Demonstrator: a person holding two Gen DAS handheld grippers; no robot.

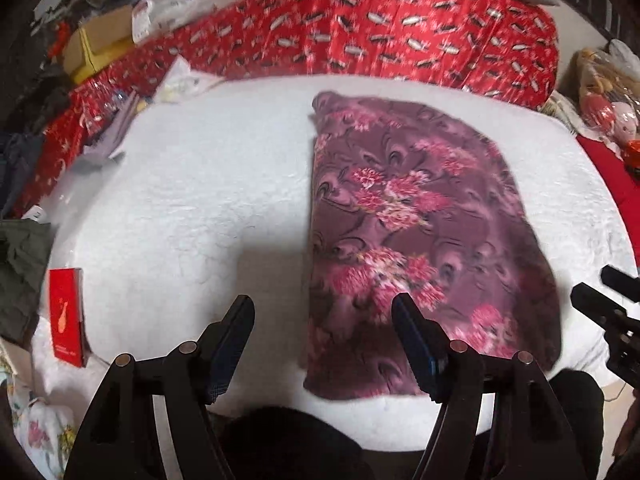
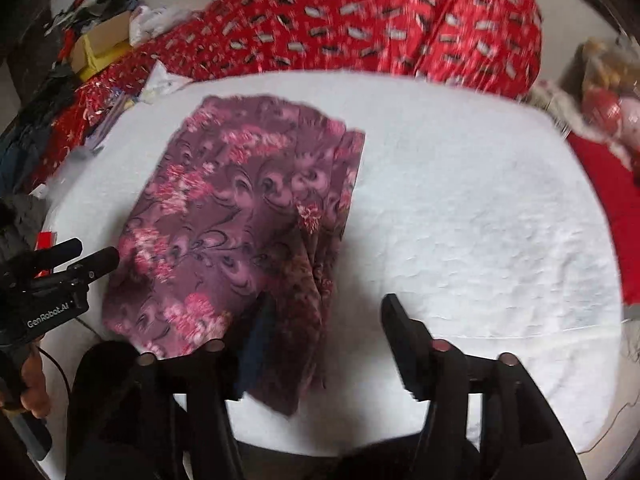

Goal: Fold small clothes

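Fuzzy matt fleece cloth (image 1: 420,216) w/ floral print, on textured white cotton-like bedsheet (image 1: 200,184); glossy red quilt (image 1: 380,28).

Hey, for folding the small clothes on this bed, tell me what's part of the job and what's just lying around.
Part of the job:
purple flowered cloth, on the white bed cover
left gripper, open
right gripper, open

Lying about:
red booklet
red patterned blanket
cardboard boxes
soft toys in plastic

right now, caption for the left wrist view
Open left gripper above a folded purple floral cloth on a white bedspread.
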